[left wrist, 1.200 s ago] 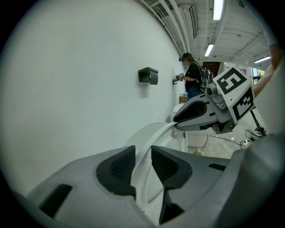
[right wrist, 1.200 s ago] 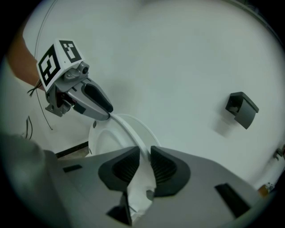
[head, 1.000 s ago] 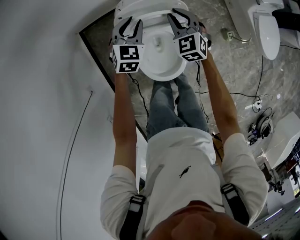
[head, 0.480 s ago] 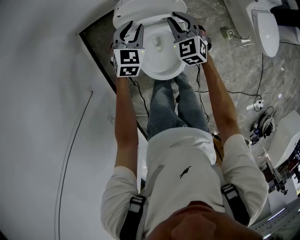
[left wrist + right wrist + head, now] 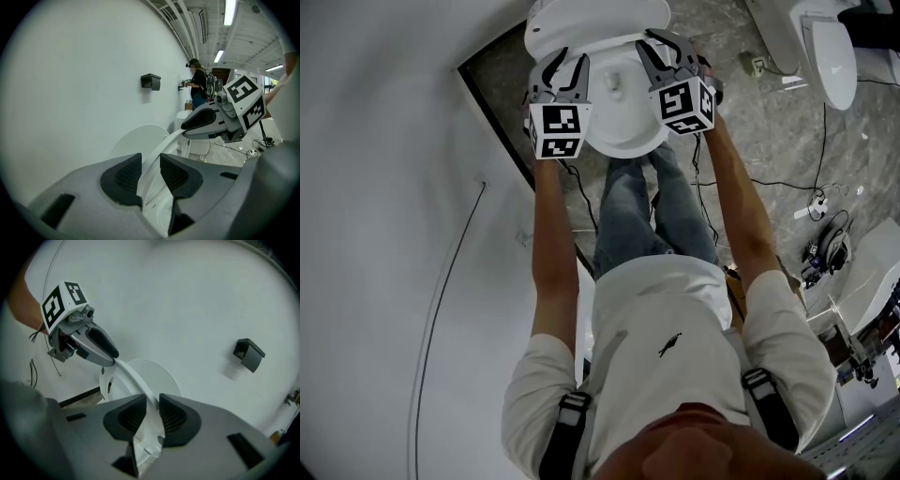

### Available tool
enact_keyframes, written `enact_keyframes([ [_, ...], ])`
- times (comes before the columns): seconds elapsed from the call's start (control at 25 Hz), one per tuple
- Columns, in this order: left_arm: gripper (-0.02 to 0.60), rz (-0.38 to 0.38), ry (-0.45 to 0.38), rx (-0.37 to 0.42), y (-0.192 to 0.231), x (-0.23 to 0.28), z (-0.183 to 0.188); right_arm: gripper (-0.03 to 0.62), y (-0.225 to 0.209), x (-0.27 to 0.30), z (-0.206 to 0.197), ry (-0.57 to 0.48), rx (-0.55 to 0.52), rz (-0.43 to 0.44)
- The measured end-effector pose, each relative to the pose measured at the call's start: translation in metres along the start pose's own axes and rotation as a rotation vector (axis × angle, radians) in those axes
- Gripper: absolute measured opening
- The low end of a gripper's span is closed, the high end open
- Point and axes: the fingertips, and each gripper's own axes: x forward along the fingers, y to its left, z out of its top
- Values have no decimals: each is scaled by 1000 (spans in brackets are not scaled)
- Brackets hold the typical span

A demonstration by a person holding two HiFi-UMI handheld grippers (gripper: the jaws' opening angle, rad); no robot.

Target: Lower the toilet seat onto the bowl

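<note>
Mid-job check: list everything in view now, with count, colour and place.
toilet bowl: one, white, at the wall under both grippers
seat: one, white, tilted, rim between both grippers' fingers
lid: one, white, upright against the wall
second toilet: one, white, floor at far right
wall box: one, black, on the white wall
cables: several, dark, stone floor at right
other person: one, dark clothes, by the far wall
left gripper: one, grey, fingers on the seat rim, just easing apart
right gripper: one, grey, fingers on the opposite rim, also just easing apart
</note>
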Motion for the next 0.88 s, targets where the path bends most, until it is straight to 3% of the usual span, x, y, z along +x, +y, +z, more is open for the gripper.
enact_keyframes([
  [0.88,141,-19,24,-56,-41,-35,-21,100,33,-41,-18,15,-8,30],
])
